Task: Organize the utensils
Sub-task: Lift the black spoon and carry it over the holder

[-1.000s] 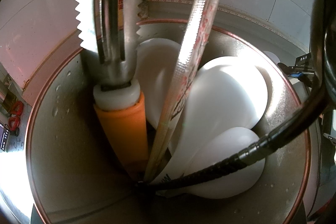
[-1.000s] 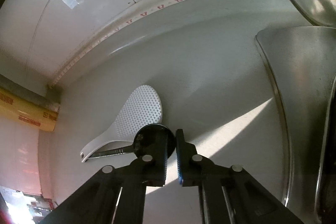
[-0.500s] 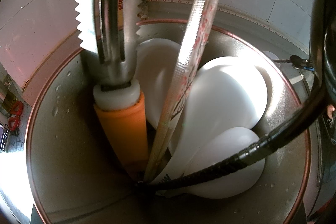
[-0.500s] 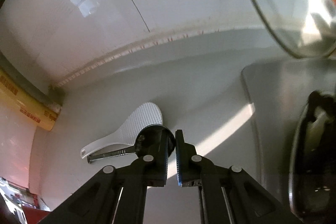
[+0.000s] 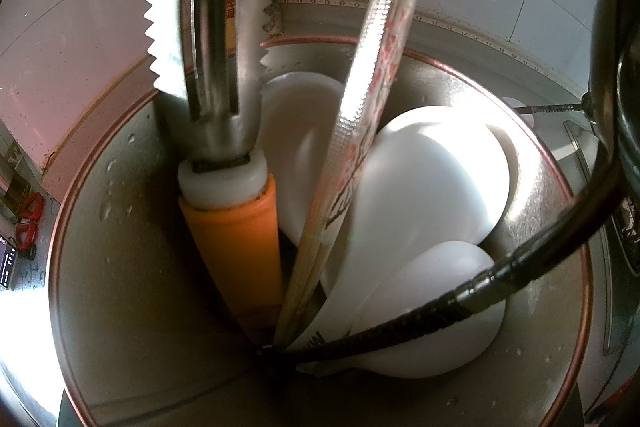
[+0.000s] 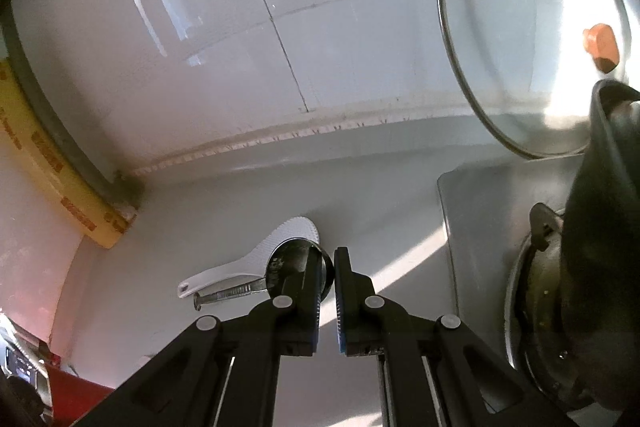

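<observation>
Steel holder (image 5: 120,267), crowded with orange-handled tongs (image 5: 232,247) and white spoons (image 5: 432,187), fills the left gripper's view. Its jaws, unseen, read as closed. The right gripper (image 6: 328,303) pinches 1 black-cupped scoop (image 6: 288,263), handle crosswise to its left, just outside the holder's right rim. 1 white paddle (image 6: 296,231) lies on the counter (image 6: 380,211).

The right gripper (image 6: 328,291) is matte black: two linkage arms joined by round silver screws, its flat jaws faced with blue ribbed pads (image 6: 318,291) along the inner edges.
</observation>
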`<state>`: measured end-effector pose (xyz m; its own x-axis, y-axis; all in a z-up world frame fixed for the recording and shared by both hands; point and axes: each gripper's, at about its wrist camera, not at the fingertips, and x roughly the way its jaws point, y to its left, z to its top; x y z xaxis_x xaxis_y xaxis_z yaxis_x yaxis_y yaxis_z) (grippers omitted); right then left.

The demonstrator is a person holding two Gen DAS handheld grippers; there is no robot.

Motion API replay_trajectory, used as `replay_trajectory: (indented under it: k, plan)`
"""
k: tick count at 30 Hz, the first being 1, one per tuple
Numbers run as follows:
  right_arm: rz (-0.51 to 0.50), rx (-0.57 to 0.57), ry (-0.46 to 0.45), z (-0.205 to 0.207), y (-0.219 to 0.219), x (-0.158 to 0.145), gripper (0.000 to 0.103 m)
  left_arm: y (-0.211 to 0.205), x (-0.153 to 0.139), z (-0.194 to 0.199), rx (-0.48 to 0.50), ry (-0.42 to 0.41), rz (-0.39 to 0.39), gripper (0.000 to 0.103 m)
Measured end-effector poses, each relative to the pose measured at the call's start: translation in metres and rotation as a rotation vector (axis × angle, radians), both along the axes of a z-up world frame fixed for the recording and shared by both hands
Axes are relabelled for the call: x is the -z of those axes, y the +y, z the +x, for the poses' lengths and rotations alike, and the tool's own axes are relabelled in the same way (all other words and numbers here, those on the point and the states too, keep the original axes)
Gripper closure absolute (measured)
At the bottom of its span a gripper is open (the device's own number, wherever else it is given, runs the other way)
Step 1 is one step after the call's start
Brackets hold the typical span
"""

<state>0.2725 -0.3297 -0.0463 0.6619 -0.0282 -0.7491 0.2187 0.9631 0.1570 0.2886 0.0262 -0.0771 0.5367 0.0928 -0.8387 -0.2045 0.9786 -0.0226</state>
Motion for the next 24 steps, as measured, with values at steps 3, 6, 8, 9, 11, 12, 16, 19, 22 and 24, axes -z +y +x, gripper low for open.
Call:
replay_trajectory:
  k: [3,6,8,9,11,12,16,19,22,24]
  plan:
    - [-0.006,-0.010,-0.020,-0.007,0.003,-0.010,0.096,0.000,0.000,0.000,0.000,0.000,-0.001,0.013]
    - [-0.014,-0.027,-0.050,-0.014,0.009,-0.022,0.096,0.003,0.002,-0.002,0.000,0.000,-0.004,0.013]
    - [-0.024,-0.048,-0.079,-0.020,0.015,-0.033,0.096,0.003,0.003,-0.003,0.000,0.001,-0.007,0.013]
    - [-0.031,-0.062,-0.096,-0.024,0.019,-0.041,0.096,0.004,0.003,-0.004,0.000,0.001,-0.008,0.013]
    - [-0.046,-0.091,-0.134,-0.030,0.027,-0.056,0.096,0.003,0.005,-0.006,0.000,0.003,-0.008,0.013]
    - [-0.052,-0.101,-0.149,-0.034,0.031,-0.064,0.096,0.003,0.005,-0.006,0.000,0.003,-0.007,0.013]
    - [-0.087,-0.180,-0.251,-0.048,0.053,-0.104,0.096,0.001,0.008,-0.009,0.002,0.000,-0.003,0.013]
    - [-0.122,-0.249,-0.320,-0.058,0.071,-0.131,0.096,-0.003,0.009,-0.012,0.002,-0.003,-0.003,0.013]
    - [-0.151,-0.318,-0.365,-0.068,0.090,-0.150,0.096,-0.004,0.010,-0.016,0.000,-0.008,-0.010,0.013]
    - [-0.148,-0.355,-0.383,-0.071,0.099,-0.158,0.096,-0.004,0.011,-0.019,0.000,-0.013,-0.012,0.013]
